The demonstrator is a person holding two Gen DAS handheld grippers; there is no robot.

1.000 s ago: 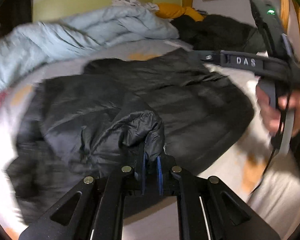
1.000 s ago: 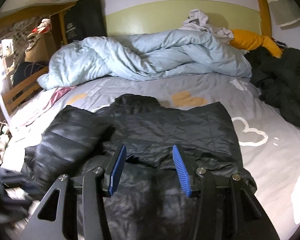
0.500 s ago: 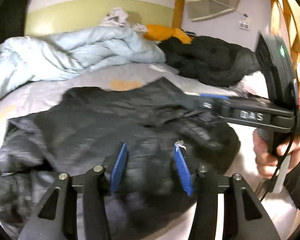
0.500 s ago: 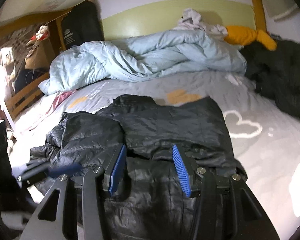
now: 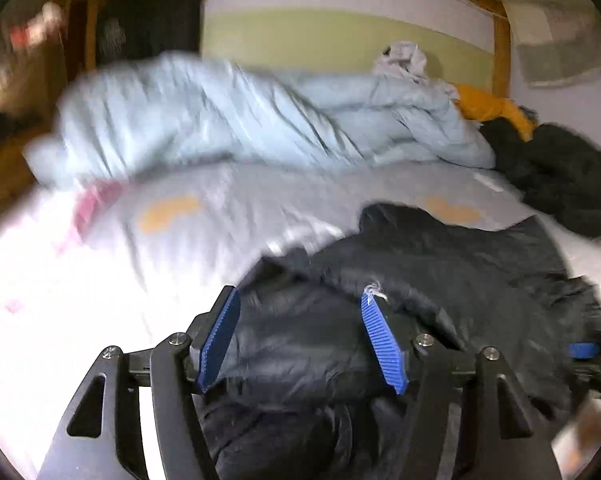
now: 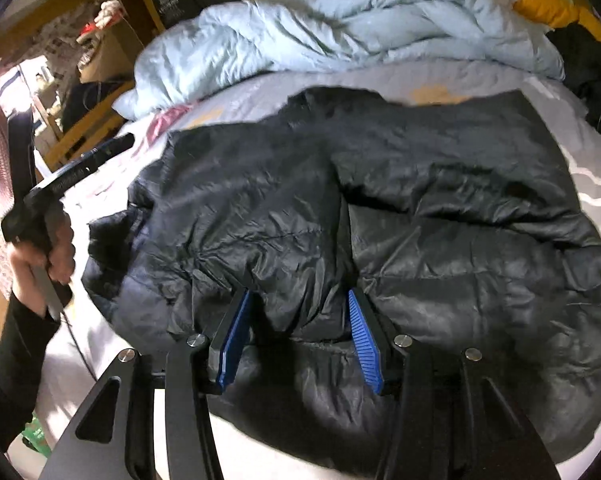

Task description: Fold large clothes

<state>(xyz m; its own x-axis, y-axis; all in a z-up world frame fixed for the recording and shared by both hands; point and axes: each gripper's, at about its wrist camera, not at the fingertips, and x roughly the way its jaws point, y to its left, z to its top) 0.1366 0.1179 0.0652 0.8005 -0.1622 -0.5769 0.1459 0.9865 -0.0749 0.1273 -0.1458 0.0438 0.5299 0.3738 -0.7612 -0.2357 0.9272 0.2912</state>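
A black puffy jacket [image 6: 440, 208] lies spread on the bed, one side folded over its body; in the left wrist view the jacket [image 5: 440, 280] fills the lower right. My left gripper [image 5: 298, 294] hovers over its left edge, jaws opening, nothing gripped; a wisp of white fluff clings to one pad [image 5: 374, 294]. My right gripper [image 6: 299, 296] is low over the jacket's near hem, with its jaws apart and a bulge of fabric lying loosely between them. A hand [image 6: 48, 256] holds the left gripper at the bed's left side.
A rumpled light blue duvet [image 6: 340, 32] is heaped across the far side of the bed. An orange item [image 6: 548, 8] and a dark clothes heap [image 5: 560, 176] sit at the far right. Grey printed sheet [image 5: 220, 220] shows left of the jacket. Wooden furniture [image 6: 84, 132] stands beyond the left edge.
The left gripper let go of the jacket fold it was pinching, opened and swung to the left. The right gripper sank closer to the jacket's near hem.
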